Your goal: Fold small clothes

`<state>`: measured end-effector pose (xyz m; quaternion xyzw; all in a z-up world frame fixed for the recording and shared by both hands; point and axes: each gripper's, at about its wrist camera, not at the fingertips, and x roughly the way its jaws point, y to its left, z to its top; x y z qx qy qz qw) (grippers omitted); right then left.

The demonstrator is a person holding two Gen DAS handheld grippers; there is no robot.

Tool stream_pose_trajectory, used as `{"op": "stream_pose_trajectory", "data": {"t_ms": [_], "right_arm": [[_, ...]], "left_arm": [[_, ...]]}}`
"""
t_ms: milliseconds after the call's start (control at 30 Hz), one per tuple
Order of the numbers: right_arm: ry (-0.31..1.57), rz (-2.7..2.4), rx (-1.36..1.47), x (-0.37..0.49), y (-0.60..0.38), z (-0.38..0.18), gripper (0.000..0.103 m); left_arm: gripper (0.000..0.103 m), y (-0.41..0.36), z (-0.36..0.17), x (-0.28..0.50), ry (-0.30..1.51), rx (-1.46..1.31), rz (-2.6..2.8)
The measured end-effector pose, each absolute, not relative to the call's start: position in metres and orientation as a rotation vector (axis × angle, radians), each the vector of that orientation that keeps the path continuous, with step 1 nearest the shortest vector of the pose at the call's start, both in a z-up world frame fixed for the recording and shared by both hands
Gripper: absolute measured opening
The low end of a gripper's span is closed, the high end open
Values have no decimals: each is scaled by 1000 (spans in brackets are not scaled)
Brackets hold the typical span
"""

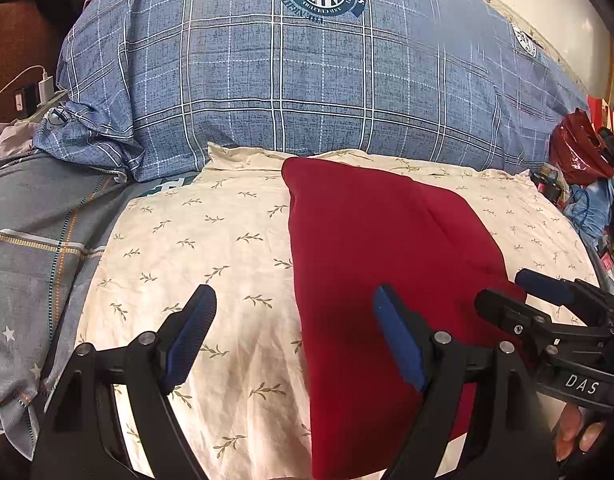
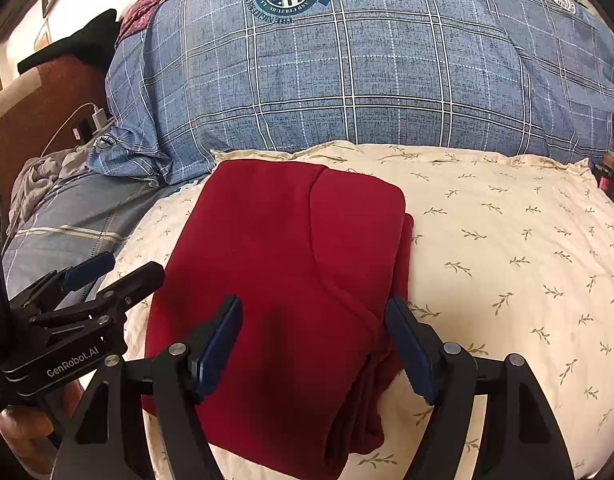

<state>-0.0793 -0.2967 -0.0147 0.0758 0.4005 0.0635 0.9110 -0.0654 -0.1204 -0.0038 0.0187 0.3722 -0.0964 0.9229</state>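
Both grippers hang over the pillow point(image 1: 235, 240) with jaws spread and nothing between them: the left gripper point(image 1: 295, 328) beside the red garment's point(image 2: 283, 264) left edge, the right gripper point(image 2: 313, 344) above its near end. That garment lies on the pillow, folded into a long bundle with stacked layers showing along its right side. To halve it well, pinch both near corners through every layer, lift low, and carry them evenly to the far edge.

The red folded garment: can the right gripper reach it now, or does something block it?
Probably yes. The right gripper hangs open just above the red folded garment on the cream leaf-print pillow, and nothing lies between them. The left gripper stays off to the side.
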Motion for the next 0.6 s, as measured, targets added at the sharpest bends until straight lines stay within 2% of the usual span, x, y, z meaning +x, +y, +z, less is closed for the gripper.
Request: {"op": "stream_pose_trajectory", "data": {"t_ms": [600], "right_arm": [[835,132,144,-77,-294,-14,75]], "left_arm": [[81,-122,-3,-66,761,50,-207]]}}
